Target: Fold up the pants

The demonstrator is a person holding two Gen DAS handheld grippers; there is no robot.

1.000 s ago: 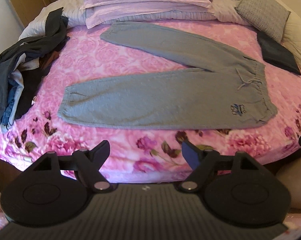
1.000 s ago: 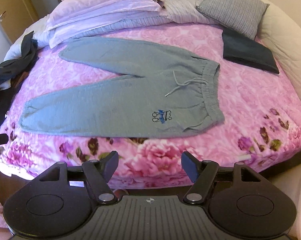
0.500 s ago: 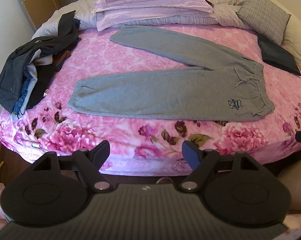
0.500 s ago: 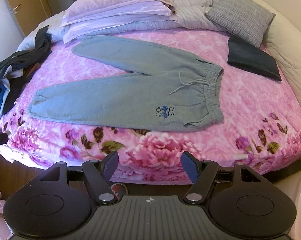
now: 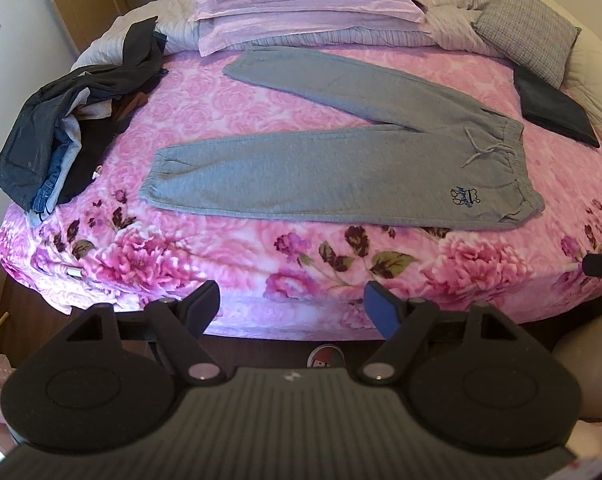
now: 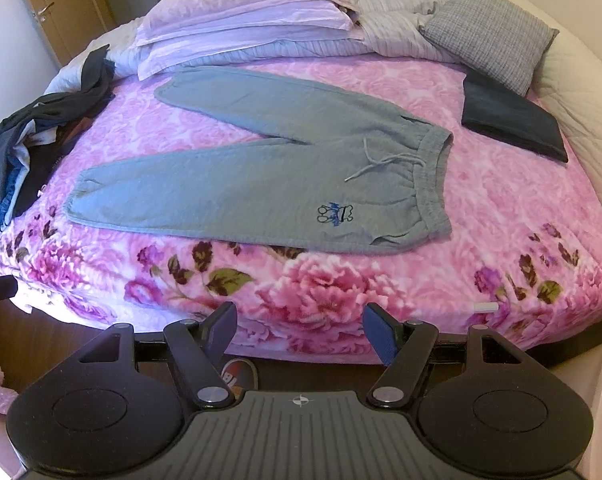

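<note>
Grey sweatpants [image 5: 333, 168] [image 6: 261, 184] lie flat on the pink floral bedspread [image 5: 261, 256] [image 6: 301, 280], legs spread apart toward the left, waistband with drawstring at the right, a small blue logo near the hip. My left gripper [image 5: 292, 307] hangs open in front of the bed's near edge, well short of the pants, nothing between its fingers. My right gripper [image 6: 300, 326] is also open and empty, below the bed's edge, nearer the waistband end. A tip of the other gripper shows at the side edge of each view.
A heap of dark clothes [image 5: 73, 128] [image 6: 33, 144] lies at the bed's left. Folded dark fabric [image 5: 553, 112] [image 6: 509, 120] and a grey cushion [image 5: 529, 36] [image 6: 489, 36] sit at the right. Lilac pillows [image 5: 309, 4] [image 6: 245, 24] line the back. A wooden door [image 5: 81, 8] stands far left.
Both grippers have drawn back and risen away from the bed, so the pants look smaller and farther and the bed's front edge and floor show. Both stay open; the pants have not moved.
</note>
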